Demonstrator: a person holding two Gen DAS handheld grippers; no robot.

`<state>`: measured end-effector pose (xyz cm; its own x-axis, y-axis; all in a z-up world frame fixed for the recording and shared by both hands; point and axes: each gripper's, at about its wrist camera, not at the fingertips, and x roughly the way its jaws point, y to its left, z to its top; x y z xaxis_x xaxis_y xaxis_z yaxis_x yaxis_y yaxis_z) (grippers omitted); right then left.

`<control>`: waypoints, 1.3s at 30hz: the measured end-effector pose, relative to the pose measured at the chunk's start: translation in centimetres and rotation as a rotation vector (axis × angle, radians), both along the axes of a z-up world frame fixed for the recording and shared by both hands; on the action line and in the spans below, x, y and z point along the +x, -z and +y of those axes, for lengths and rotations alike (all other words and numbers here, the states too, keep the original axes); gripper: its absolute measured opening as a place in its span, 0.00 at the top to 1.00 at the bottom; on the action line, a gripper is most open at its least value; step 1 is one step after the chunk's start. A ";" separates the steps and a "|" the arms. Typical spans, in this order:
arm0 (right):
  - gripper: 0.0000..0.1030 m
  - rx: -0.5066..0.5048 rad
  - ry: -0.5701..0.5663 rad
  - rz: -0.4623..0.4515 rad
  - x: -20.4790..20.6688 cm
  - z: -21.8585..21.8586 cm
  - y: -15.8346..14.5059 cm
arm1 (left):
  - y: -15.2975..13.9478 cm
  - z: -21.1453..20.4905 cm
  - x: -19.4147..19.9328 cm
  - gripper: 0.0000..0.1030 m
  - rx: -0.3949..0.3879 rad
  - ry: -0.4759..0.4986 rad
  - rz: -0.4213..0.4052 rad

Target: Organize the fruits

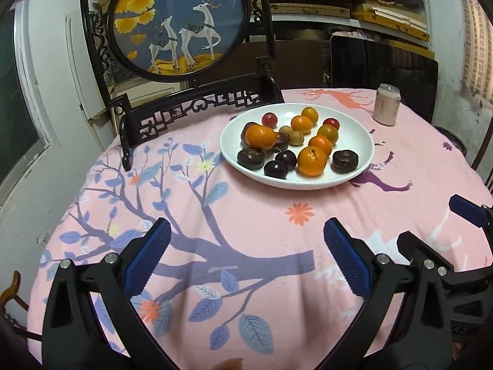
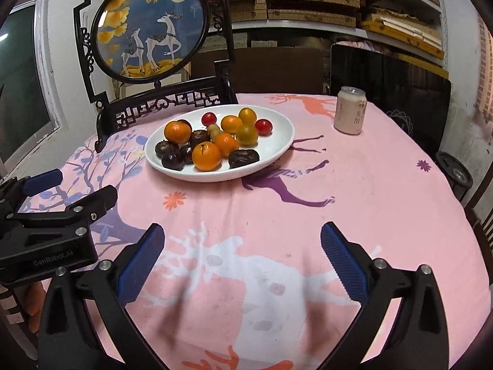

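A white bowl (image 1: pixel 234 151) stands on the pink tablecloth and holds several fruits: oranges (image 1: pixel 311 161), dark plums (image 1: pixel 275 169), dark brown fruits (image 1: pixel 345 161), red cherry tomatoes (image 1: pixel 269 119) and small green-brown fruits (image 1: pixel 296 138). The bowl shows in the right wrist view (image 2: pixel 277 145) too. My left gripper (image 1: pixel 246 237) is open and empty, hovering near the table's front, short of the bowl. My right gripper (image 2: pixel 242 240) is open and empty, to the right of the left one, also short of the bowl. The left gripper shows at the left edge of the right wrist view (image 2: pixel 74 191).
A pink drink can (image 1: pixel 386 104) stands at the back right of the table. A black carved stand with a round deer painting (image 1: pixel 178 21) stands at the back left, close behind the bowl. A dark panel (image 1: pixel 385 61) and shelves lie behind the table.
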<state>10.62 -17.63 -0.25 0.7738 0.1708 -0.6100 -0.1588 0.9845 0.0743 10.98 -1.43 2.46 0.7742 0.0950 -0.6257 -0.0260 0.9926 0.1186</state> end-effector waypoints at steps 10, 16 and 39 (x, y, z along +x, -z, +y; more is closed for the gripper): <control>0.02 0.015 0.000 -0.005 -0.3 -0.1 -0.2 | -0.1 0.3 0.0 0.02 -0.035 0.010 0.006; 0.01 0.031 -0.001 0.008 -0.3 -0.1 -0.1 | -0.1 0.3 0.0 0.02 -0.033 0.008 0.004; 0.01 0.045 0.000 0.025 -0.2 -0.1 0.2 | -0.1 0.3 -0.1 0.02 -0.027 0.006 0.004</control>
<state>10.44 -17.74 -0.48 0.7585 0.1985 -0.6207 -0.1564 0.9801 0.1223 10.92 -1.14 2.54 0.7723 0.0736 -0.6309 -0.0197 0.9956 0.0920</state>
